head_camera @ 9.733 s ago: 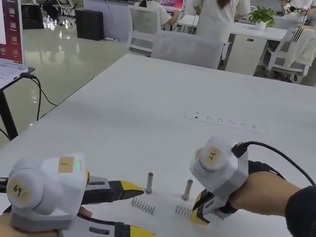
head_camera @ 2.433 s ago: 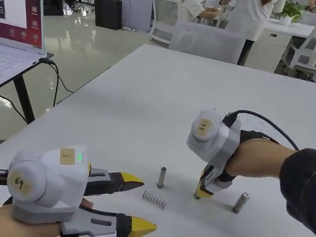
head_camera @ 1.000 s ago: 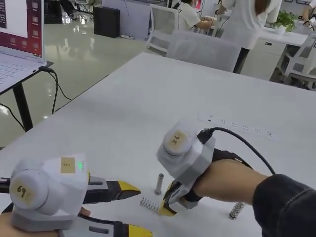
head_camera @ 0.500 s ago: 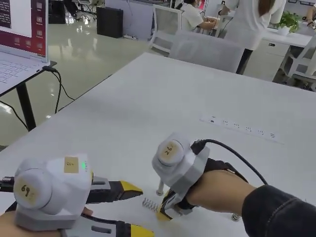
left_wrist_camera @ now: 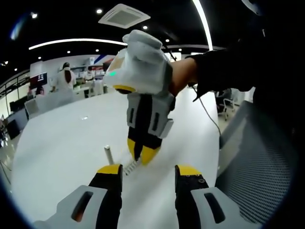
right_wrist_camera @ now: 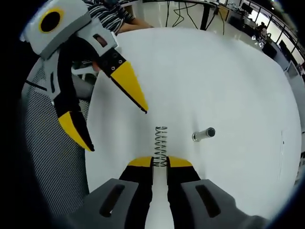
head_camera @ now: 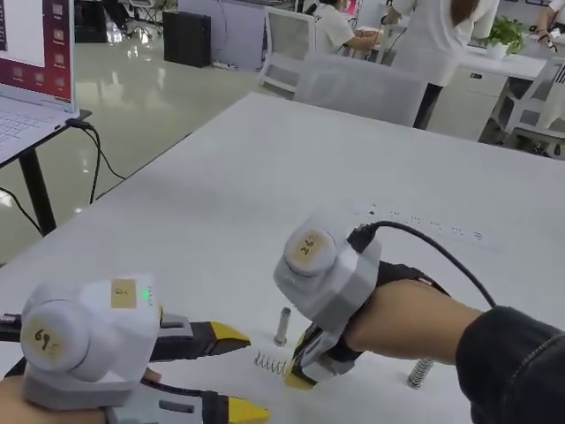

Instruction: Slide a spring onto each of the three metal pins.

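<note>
A loose spring [head_camera: 267, 362] lies on the white table [head_camera: 291, 185], just in front of a bare upright metal pin [head_camera: 282, 325]. My right gripper [head_camera: 298, 375] is shut on the spring's right end. In the right gripper view the spring [right_wrist_camera: 160, 140] sticks out forward from between the closed jaws, with the pin [right_wrist_camera: 204, 134] to its right. Further right another pin [head_camera: 421, 373] carries a spring. My left gripper [head_camera: 242, 372] hovers open at the lower left, its yellow fingertips [right_wrist_camera: 131, 88] pointing at the spring. From the left gripper [left_wrist_camera: 149, 171] I see the right gripper [left_wrist_camera: 143, 153] pointing down at the spring [left_wrist_camera: 131, 166].
A strip of sockets [head_camera: 424, 223] is set into the table further back. A grey chair [head_camera: 357, 88] stands at the far edge, with people and desks behind it. A laptop [head_camera: 31, 62] sits on a stand at the left.
A spring now sits on the right pin. My right gripper has moved left from that pin to the loose spring and closed on its end. The left gripper has stayed put.
</note>
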`<action>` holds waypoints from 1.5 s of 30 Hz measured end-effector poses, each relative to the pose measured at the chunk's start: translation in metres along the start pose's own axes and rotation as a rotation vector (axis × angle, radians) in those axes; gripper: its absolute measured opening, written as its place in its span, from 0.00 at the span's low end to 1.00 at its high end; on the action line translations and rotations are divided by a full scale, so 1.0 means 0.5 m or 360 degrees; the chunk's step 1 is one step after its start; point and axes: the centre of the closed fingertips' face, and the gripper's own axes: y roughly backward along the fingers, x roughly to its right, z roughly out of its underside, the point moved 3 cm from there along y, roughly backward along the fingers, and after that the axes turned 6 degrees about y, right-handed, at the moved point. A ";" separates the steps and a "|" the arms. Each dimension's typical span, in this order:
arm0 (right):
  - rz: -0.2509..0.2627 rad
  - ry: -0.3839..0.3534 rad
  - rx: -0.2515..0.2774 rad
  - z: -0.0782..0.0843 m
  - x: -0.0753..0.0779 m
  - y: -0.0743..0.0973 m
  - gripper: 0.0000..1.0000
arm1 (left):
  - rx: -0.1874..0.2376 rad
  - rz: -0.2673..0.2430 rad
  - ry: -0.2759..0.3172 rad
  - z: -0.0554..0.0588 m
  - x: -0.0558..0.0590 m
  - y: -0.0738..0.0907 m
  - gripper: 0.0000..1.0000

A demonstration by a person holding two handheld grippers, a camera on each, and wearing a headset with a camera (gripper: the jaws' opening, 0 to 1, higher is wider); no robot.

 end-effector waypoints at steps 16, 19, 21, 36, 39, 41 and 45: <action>-0.0150 0.0189 -0.0082 0.001 -0.080 0.097 0.08 | -0.0078 0.0188 -0.0296 -0.030 0.044 -0.024 0.16; -0.0154 0.0197 -0.0087 -0.001 -0.085 0.099 0.08 | -0.0080 0.0200 -0.0321 -0.031 0.047 -0.024 0.13; -0.0158 0.0207 -0.0093 -0.001 -0.089 0.101 0.08 | -0.0082 0.0206 -0.0336 -0.032 0.050 -0.024 0.11; -0.0106 0.0242 -0.0036 -0.027 -0.097 0.133 0.08 | -0.0097 0.0203 -0.0366 -0.029 0.053 -0.026 0.03; -0.0084 0.0253 -0.0002 -0.039 -0.099 0.141 0.08 | -0.0095 0.0201 -0.0357 -0.029 0.053 -0.026 0.03; -0.0069 0.0270 0.0017 -0.048 -0.100 0.143 0.08 | -0.0093 0.0196 -0.0351 -0.029 0.052 -0.026 0.03; -0.0054 0.0296 0.0042 -0.062 -0.103 0.147 0.07 | -0.0089 0.0196 -0.0337 -0.029 0.052 -0.025 0.03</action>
